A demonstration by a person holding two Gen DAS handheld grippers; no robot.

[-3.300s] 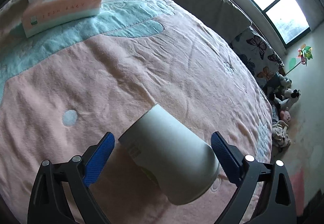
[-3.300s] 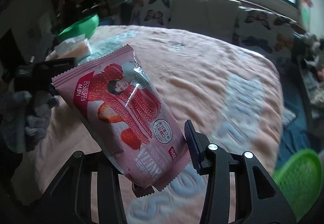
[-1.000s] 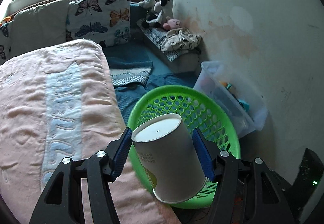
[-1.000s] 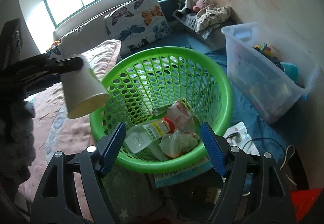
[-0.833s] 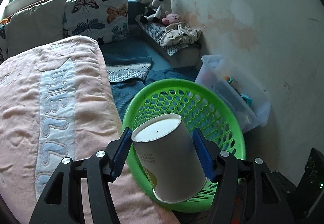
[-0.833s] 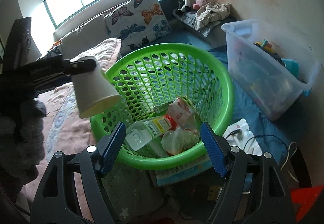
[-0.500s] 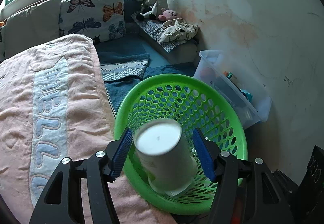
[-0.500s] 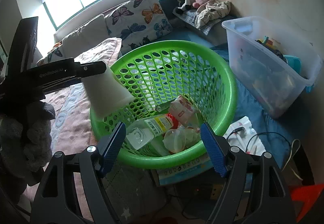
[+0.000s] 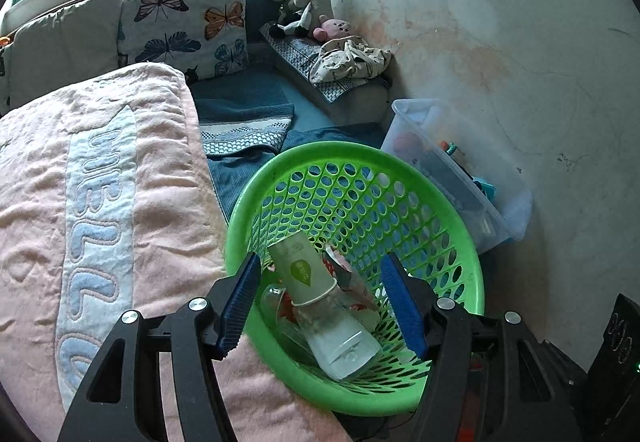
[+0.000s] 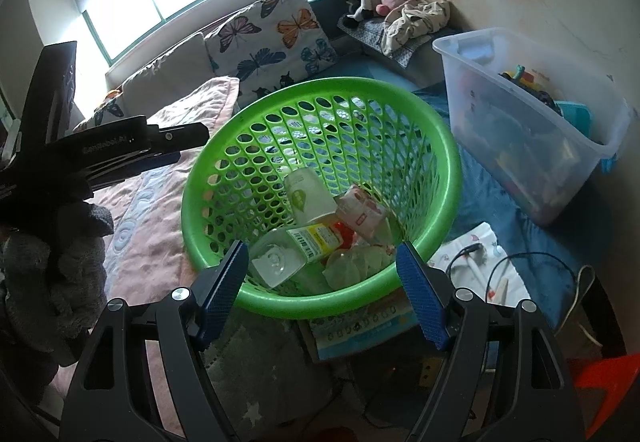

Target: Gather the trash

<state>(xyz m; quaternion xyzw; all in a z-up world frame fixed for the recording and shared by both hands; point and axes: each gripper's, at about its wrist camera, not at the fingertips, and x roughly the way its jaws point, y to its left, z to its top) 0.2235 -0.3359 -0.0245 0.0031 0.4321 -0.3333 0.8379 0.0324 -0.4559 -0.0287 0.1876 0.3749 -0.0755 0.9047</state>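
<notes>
Both grippers hang over the green basket point(image 10: 320, 90), left gripper point(image 9: 320, 302) and right gripper point(image 10: 320, 282) with jaws spread and empty; paper cup point(image 10: 310, 194) lies inside among bottles; risk: either descending arm could clip the rim and tip the light basket.

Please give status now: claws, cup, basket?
Both claws, left and right, open, empty. Cup lies in basket on other trash. Nothing in the way.
</notes>
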